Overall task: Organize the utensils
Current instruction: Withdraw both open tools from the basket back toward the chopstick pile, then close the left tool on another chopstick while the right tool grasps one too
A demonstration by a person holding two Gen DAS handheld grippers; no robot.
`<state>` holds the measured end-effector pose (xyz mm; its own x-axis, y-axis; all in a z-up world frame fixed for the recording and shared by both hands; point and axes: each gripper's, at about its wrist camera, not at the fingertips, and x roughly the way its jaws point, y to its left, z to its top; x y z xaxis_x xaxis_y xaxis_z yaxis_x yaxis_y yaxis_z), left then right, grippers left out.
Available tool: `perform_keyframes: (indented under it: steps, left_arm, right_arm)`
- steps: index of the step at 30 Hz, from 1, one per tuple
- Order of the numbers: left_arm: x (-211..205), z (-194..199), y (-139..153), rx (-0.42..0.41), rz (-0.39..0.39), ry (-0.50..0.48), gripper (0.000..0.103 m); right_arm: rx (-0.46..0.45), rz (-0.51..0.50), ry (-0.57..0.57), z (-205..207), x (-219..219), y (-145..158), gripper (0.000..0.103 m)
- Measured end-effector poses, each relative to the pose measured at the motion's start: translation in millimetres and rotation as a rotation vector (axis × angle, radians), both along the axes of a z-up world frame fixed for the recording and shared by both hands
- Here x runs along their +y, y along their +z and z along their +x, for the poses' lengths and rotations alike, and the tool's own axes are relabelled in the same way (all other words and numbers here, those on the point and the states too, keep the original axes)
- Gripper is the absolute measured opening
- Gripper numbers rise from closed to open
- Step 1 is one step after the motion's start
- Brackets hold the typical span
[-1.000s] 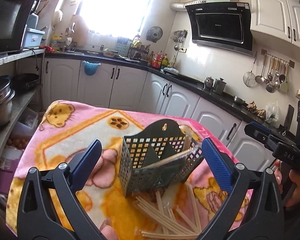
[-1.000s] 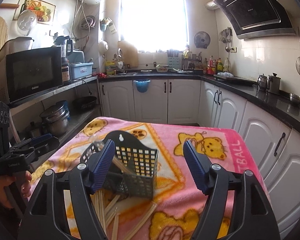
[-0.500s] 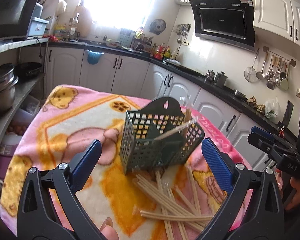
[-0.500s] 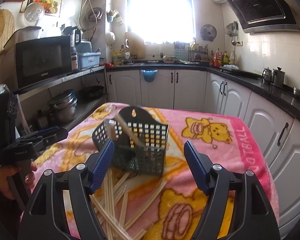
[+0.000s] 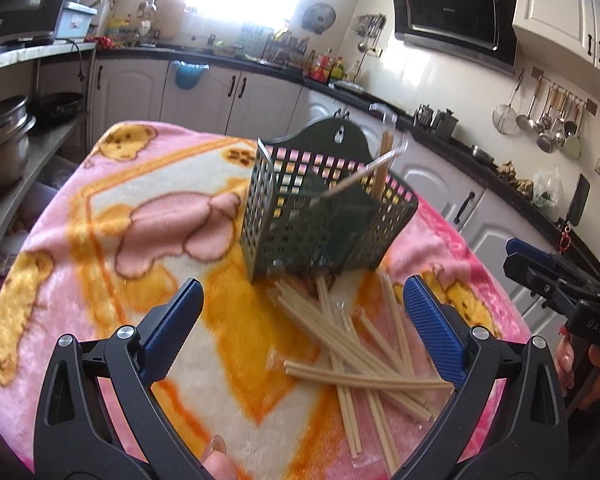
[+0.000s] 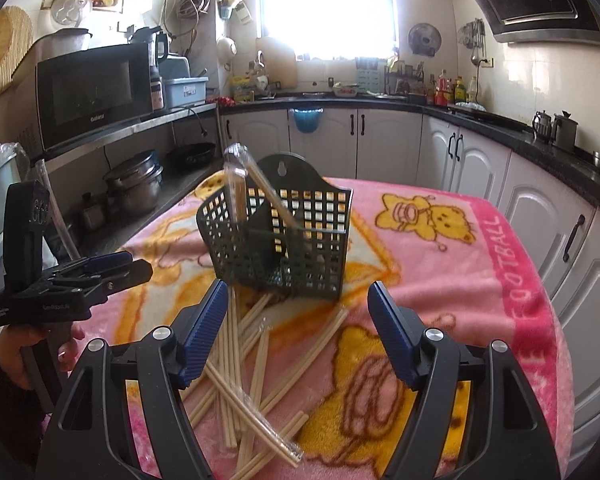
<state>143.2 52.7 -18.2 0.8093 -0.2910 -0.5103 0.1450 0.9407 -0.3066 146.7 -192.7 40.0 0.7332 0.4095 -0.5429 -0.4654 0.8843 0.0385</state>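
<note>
A dark green mesh utensil basket [image 5: 320,216] stands on the pink blanket-covered table [image 5: 140,208]; it also shows in the right wrist view [image 6: 284,240]. Two wrapped chopsticks [image 5: 384,160] lean inside it. Several loose wooden chopsticks [image 5: 364,356] lie scattered in front of the basket, also in the right wrist view [image 6: 240,364]. My left gripper [image 5: 300,328] is open and empty above the blanket, just before the pile. My right gripper [image 6: 296,332] is open and empty above the chopsticks. Each gripper shows in the other's view: the right gripper [image 5: 556,280] and the left gripper [image 6: 80,276].
White kitchen cabinets [image 6: 380,140] and a black counter run behind and to the right of the table. A shelf with pots [image 6: 136,188] and a microwave [image 6: 92,92] stands on the left. The table edge [image 6: 540,320] drops off on the right.
Both grippers have pulled back and risen from the basket, staying open. More of the loose chopsticks now shows below them.
</note>
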Motion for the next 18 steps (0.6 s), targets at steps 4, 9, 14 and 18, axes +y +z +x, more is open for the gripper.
perform_keyframes:
  steps: [4,9,14,18]
  left_arm:
    - [-0.9,-0.9,-12.5,0.032,0.002,-0.007,0.092]
    - [-1.8,0.0,-27.7,0.084,-0.008,-0.017,0.092]
    - [-1.9,3.3,-41.4,0.137,-0.028,-0.036,0.083]
    - [-1.1,7.5,-54.1,0.191,-0.075,-0.055,0.064]
  right_arm:
    - [0.024,-0.004,0.004,-2.0,-0.5,-8.5,0.070]
    - [0.064,-0.015,0.003,-4.1,-0.2,-21.5,0.070]
    - [0.122,-0.021,-0.002,-3.4,-2.4,-36.8,0.070]
    - [0.197,-0.012,-0.004,0.7,-5.9,-51.5,0.069]
